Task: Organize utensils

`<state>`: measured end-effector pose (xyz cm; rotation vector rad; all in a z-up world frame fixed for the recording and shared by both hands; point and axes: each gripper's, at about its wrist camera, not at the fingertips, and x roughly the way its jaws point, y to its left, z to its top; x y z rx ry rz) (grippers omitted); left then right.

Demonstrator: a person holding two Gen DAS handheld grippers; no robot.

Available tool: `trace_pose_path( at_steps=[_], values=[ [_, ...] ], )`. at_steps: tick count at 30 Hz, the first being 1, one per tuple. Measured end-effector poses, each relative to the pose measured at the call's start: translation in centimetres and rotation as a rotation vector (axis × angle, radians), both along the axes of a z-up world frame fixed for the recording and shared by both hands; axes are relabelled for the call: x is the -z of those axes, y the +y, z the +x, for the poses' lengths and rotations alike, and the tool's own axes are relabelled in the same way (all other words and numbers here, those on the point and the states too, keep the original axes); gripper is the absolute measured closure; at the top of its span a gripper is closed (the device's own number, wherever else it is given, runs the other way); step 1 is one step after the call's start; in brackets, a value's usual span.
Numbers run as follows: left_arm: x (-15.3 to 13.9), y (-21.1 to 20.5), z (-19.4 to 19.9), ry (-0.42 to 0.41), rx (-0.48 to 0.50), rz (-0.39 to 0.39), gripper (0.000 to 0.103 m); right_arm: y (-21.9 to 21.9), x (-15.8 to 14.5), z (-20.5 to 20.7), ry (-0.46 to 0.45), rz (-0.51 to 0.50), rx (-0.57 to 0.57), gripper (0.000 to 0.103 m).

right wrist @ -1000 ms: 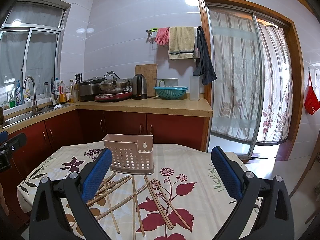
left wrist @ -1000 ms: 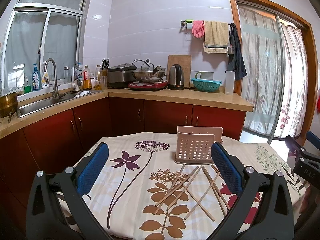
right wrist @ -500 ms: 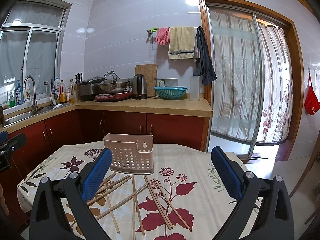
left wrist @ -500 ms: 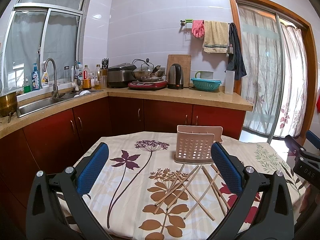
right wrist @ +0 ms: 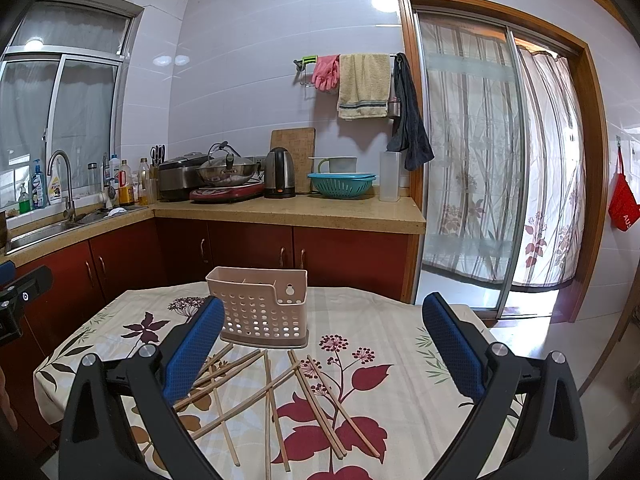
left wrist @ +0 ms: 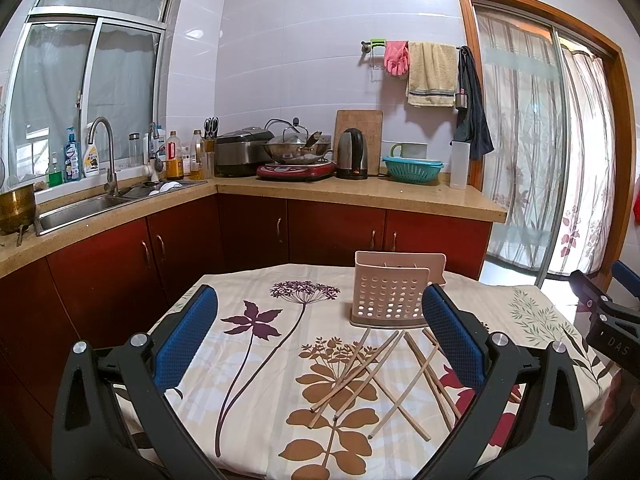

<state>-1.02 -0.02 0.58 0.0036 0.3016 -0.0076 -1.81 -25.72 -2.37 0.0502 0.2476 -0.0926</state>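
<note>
Several wooden chopsticks point(left wrist: 384, 376) point(right wrist: 276, 392) lie scattered and crossed on the floral tablecloth, just in front of a pale pink perforated utensil holder point(left wrist: 390, 296) point(right wrist: 262, 306) that stands upright. My left gripper point(left wrist: 320, 344) hovers above the near left part of the table, open, nothing between its blue pads point(left wrist: 186, 340). My right gripper point(right wrist: 324, 348) is open too, held over the chopsticks with empty jaws. The right gripper's body point(left wrist: 608, 320) shows at the right edge of the left wrist view.
The table point(left wrist: 256, 364) has a floral cloth and ends close beyond the holder. Behind it run red cabinets and a counter point(left wrist: 360, 192) with a kettle, wok, rice cooker and teal colander. A sink point(left wrist: 80, 208) is left, a curtained sliding door point(right wrist: 500, 180) right.
</note>
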Motion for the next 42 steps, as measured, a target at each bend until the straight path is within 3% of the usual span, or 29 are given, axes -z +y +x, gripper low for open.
trace_pose_path(
  at_steps=[28, 33, 42],
  values=[
    [0.9, -0.1, 0.4, 0.018, 0.004, 0.008, 0.003, -0.4, 0.9, 0.4, 0.023, 0.002, -0.003, 0.006],
    [2.4, 0.1, 1.9, 0.046, 0.002, 0.018, 0.003, -1.0, 2.3, 1.5, 0.062, 0.021, -0.019, 0.006],
    [9.2, 0.1, 5.6, 0.177, 0.018, 0.072, 0.004, -2.4, 7.3, 4.0, 0.156, 0.062, -0.053, 0.006]
  ],
)
